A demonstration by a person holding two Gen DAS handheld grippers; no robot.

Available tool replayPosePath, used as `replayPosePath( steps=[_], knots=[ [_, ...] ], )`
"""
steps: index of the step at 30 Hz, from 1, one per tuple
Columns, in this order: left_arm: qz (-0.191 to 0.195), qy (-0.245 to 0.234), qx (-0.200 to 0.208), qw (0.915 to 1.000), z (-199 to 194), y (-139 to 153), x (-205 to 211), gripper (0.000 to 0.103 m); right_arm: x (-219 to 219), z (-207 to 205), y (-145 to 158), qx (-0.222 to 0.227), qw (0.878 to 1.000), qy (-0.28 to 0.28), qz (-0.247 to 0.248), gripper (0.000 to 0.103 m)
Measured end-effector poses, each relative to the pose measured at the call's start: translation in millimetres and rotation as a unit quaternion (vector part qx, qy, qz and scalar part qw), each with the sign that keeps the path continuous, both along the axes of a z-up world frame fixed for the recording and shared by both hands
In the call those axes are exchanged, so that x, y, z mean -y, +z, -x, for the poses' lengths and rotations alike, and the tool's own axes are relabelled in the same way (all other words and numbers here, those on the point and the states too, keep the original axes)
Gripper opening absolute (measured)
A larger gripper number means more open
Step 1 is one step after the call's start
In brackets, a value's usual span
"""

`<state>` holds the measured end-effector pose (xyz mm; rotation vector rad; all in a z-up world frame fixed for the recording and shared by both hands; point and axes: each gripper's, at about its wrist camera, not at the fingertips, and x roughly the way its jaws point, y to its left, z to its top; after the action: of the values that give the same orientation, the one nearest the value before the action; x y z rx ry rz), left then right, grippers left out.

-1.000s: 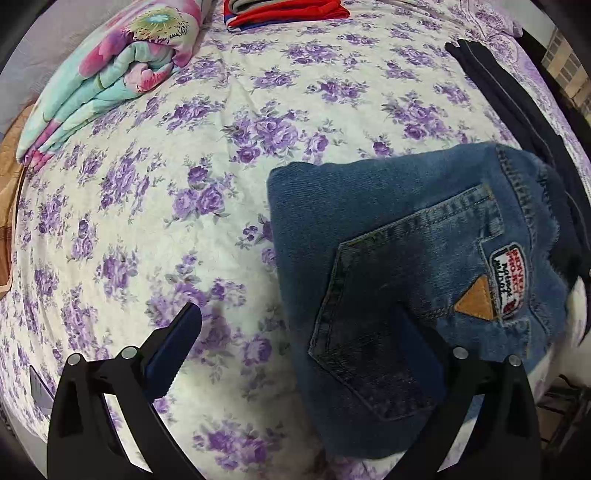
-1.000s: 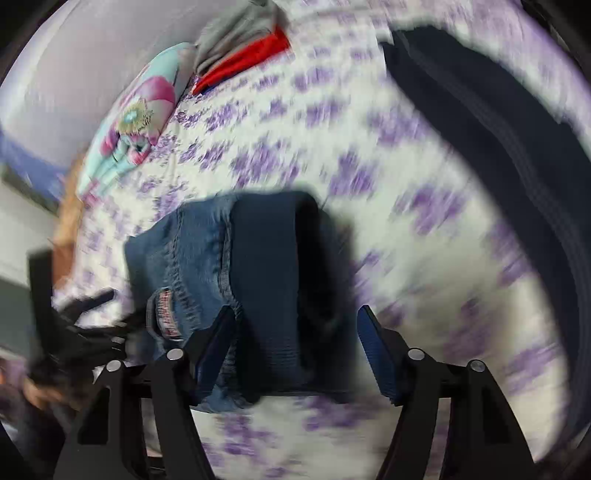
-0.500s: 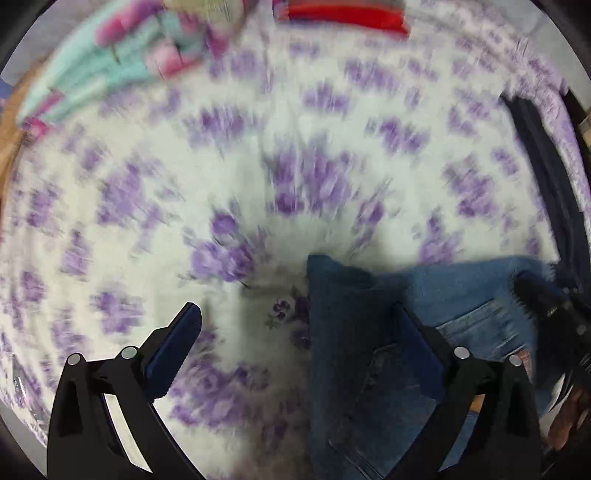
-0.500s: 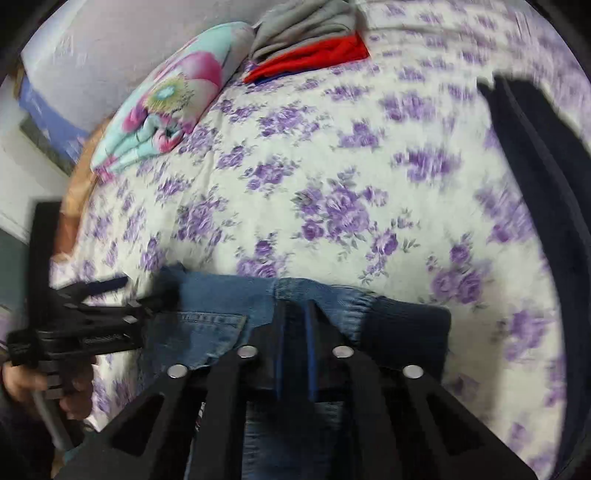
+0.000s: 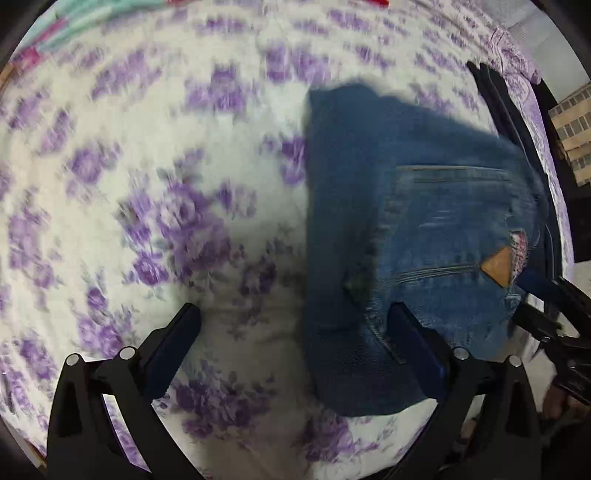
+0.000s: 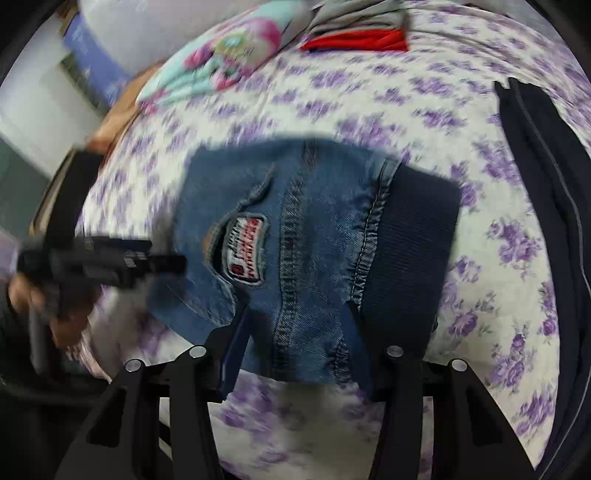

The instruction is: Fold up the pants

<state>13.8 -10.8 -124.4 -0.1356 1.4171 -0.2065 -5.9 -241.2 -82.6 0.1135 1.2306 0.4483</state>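
Note:
Folded blue jeans (image 5: 417,236) with a back pocket and a logo patch lie on the purple-flowered bedsheet (image 5: 147,155). My left gripper (image 5: 295,332) is open, its right finger over the jeans' near edge and its left finger over bare sheet. In the right wrist view the jeans (image 6: 303,236) show a dark ribbed waistband at right. My right gripper (image 6: 295,343) is open, its fingers on either side of the jeans' near edge. The left gripper's black body (image 6: 99,262) and the hand that holds it show at the left.
A dark navy garment (image 6: 546,206) lies along the right side of the bed. A rolled floral blanket (image 6: 225,62) and a red and grey folded stack (image 6: 358,33) sit at the far end. The bed's edge is near the jeans.
My right gripper was shut on the jeans half a second ago and is now open. Both views have shifted and are blurred by motion. The jeans lie folded on the sheet.

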Motion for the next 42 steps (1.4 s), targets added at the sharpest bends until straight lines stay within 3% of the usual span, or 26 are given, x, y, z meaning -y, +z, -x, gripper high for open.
replayPosePath(
  steps=[2, 4, 6, 8, 11, 15, 16, 17, 18, 20, 22, 23, 24, 26, 28, 29, 31, 32, 33, 34, 36, 39, 42],
  knots=[
    [0.048, -0.023, -0.002, 0.9986, -7, 14, 5, 0.098, 6, -6, 17, -0.007, 0.999, -0.007, -0.039, 0.074],
    [0.052, -0.034, 0.006, 0.998, -13, 23, 7, 0.098, 21, -12, 36, 0.028, 0.998, -0.035, -0.034, 0.088],
    [0.054, -0.03, 0.007, 0.998, -19, 24, 4, 0.098, 47, -18, 40, 0.032, 0.996, -0.078, -0.039, 0.089],
    [0.069, -0.016, -0.01, 0.9974, -23, 18, -3, 0.098, 78, -25, 23, -0.012, 0.99, -0.127, -0.066, 0.089],
    [0.112, -0.006, -0.045, 0.9926, -29, 1, -9, 0.098, 97, -25, -11, -0.073, 0.981, -0.153, -0.092, 0.089],
    [0.11, -0.026, -0.05, 0.9923, -32, -17, -2, 0.098, 101, -26, -67, -0.136, 0.963, -0.163, -0.166, 0.09],
    [0.112, -0.031, -0.045, 0.9921, -33, -18, 0, 0.098, 99, -26, -72, -0.133, 0.961, -0.169, -0.173, 0.092],
    [0.116, -0.031, -0.042, 0.9919, -34, -19, 1, 0.099, 95, -26, -71, -0.122, 0.962, -0.169, -0.175, 0.09],
    [0.122, -0.029, -0.041, 0.9913, -37, -21, 3, 0.099, 86, -29, -66, -0.114, 0.965, -0.151, -0.179, 0.077],
    [0.117, -0.022, -0.047, 0.9917, -41, -22, 6, 0.099, 78, -30, -60, -0.118, 0.97, -0.148, -0.154, 0.073],
    [0.113, -0.029, -0.049, 0.9919, -42, -11, 15, 0.089, 76, -28, -45, -0.12, 0.971, -0.136, -0.153, 0.056],
    [0.118, -0.042, -0.045, 0.9911, -40, -2, 22, 0.083, 75, -26, -39, -0.114, 0.974, -0.122, -0.154, 0.056],
    [0.1, -0.056, -0.037, 0.9927, -38, 5, 29, 0.084, 73, -25, -32, -0.113, 0.977, -0.11, -0.147, 0.056],
    [0.097, -0.055, -0.041, 0.9929, -40, -1, 30, 0.088, 78, -27, -38, -0.131, 0.975, -0.111, -0.144, 0.065],
    [0.116, -0.045, -0.06, 0.9904, -44, -16, 25, 0.094, 87, -31, -57, -0.157, 0.969, -0.132, -0.141, 0.084],
    [0.134, -0.036, -0.072, 0.9878, -48, -25, 23, 0.094, 90, -33, -67, -0.17, 0.961, -0.137, -0.168, 0.088],
    [0.16, -0.027, -0.069, 0.9843, -52, -33, 19, 0.087, 88, -37, -71, -0.172, 0.959, -0.128, -0.186, 0.094],
    [0.172, -0.035, -0.061, 0.9825, -51, -29, 21, 0.073, 82, -39, -70, -0.173, 0.962, -0.116, -0.178, 0.092],
    [0.158, -0.04, -0.054, 0.9852, -47, -22, 24, 0.07, 76, -42, -67, -0.173, 0.963, -0.104, -0.177, 0.071],
    [0.143, -0.039, -0.05, 0.9877, -46, -18, 27, 0.067, 73, -43, -63, -0.18, 0.961, -0.096, -0.187, 0.059],
    [0.119, -0.039, -0.038, 0.9914, -42, 0, 33, 0.054, 64, -51, -42, -0.164, 0.968, -0.051, -0.181, 0.048],
    [0.096, -0.04, -0.011, 0.9945, -45, 40, 41, 0.049, 62, -68, 0, -0.12, 0.975, -0.007, -0.186, 0.047],
    [0.071, -0.033, 0.058, 0.9952, -77, 93, 43, 0.049, 64, -106, 47, -0.049, 0.982, 0.024, -0.183, 0.047]
  ],
)
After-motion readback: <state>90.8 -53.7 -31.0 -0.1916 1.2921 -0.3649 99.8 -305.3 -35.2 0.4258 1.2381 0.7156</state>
